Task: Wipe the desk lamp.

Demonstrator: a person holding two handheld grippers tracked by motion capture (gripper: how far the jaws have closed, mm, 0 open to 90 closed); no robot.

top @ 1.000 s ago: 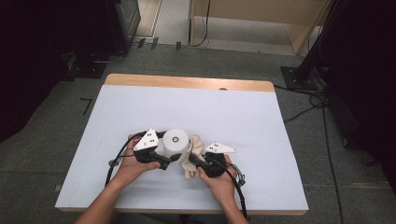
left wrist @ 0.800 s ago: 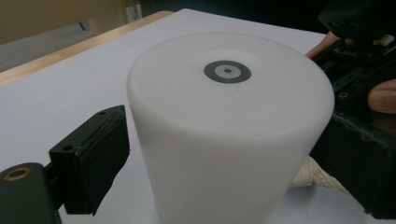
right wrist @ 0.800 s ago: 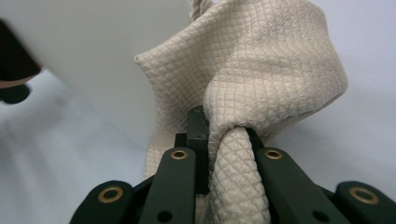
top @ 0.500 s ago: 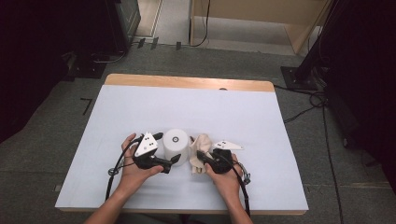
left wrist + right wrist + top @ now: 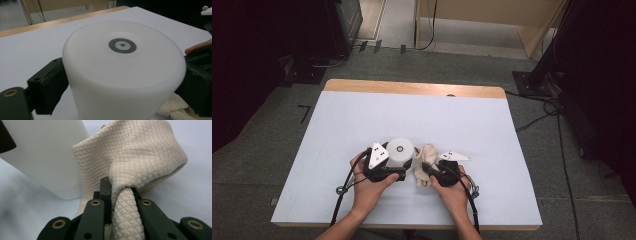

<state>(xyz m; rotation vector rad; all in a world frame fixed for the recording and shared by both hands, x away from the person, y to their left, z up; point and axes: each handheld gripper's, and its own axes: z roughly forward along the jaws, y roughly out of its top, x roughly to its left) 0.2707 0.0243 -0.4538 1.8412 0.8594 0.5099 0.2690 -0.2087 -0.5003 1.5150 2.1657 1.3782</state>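
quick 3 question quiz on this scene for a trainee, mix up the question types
1. True or false: the left gripper has its jaws on either side of the white cylinder.
2. What does the right gripper hold? A) a sponge B) a beige cloth C) a cable
3. Fill in: on top of the cylinder, at its middle, sits a small grey ____.

Key
1. True: in the left gripper view a black jaw stands on each side of the cylinder.
2. B: the cloth is pinched between the jaws and bunches up beside the cylinder.
3. Ring, with a dark dot in its middle.
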